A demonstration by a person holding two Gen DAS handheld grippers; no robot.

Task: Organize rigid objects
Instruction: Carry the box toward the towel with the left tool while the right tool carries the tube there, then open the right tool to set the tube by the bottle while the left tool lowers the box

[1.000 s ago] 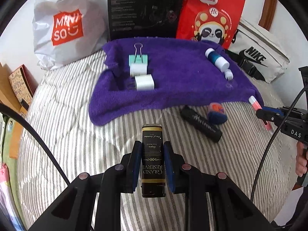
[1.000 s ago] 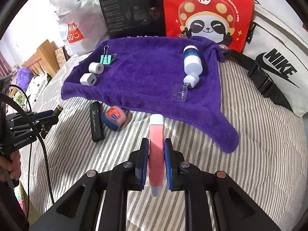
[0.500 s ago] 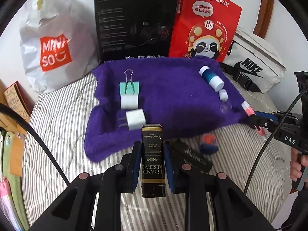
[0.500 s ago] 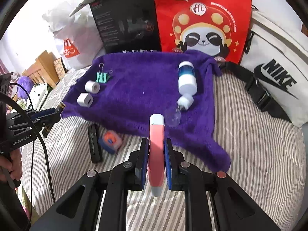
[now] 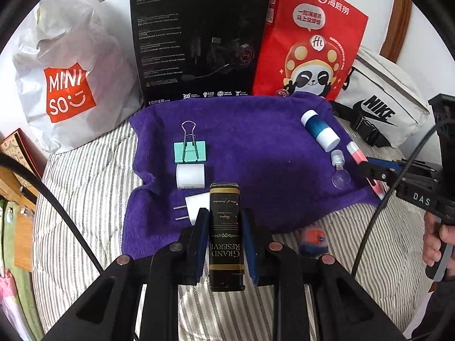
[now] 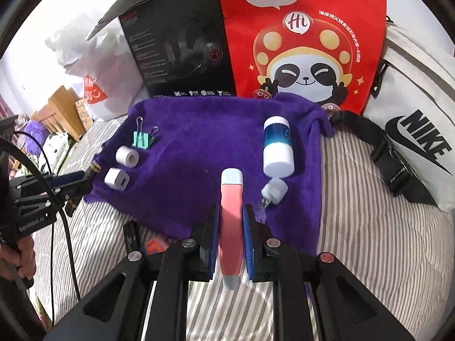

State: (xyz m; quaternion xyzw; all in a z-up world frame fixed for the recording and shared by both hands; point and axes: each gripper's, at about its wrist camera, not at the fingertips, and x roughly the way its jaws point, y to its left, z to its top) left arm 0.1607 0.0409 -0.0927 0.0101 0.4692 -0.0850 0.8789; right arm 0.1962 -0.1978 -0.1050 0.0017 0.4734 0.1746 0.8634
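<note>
My left gripper is shut on a black and gold box marked Grand Reserve, held over the near edge of the purple towel. My right gripper is shut on a pink tube with a pale cap, over the towel's near edge. On the towel lie a green binder clip, a white roll, a white plug, a blue and white bottle and a small clear bottle.
A small orange and blue jar and a black stick lie on the striped bedding in front of the towel. Behind stand a Miniso bag, a black box, a red panda bag and a white Nike bag.
Both grippers have moved forward toward the towel with their objects still held. The towel and its items now sit closer in both views.
</note>
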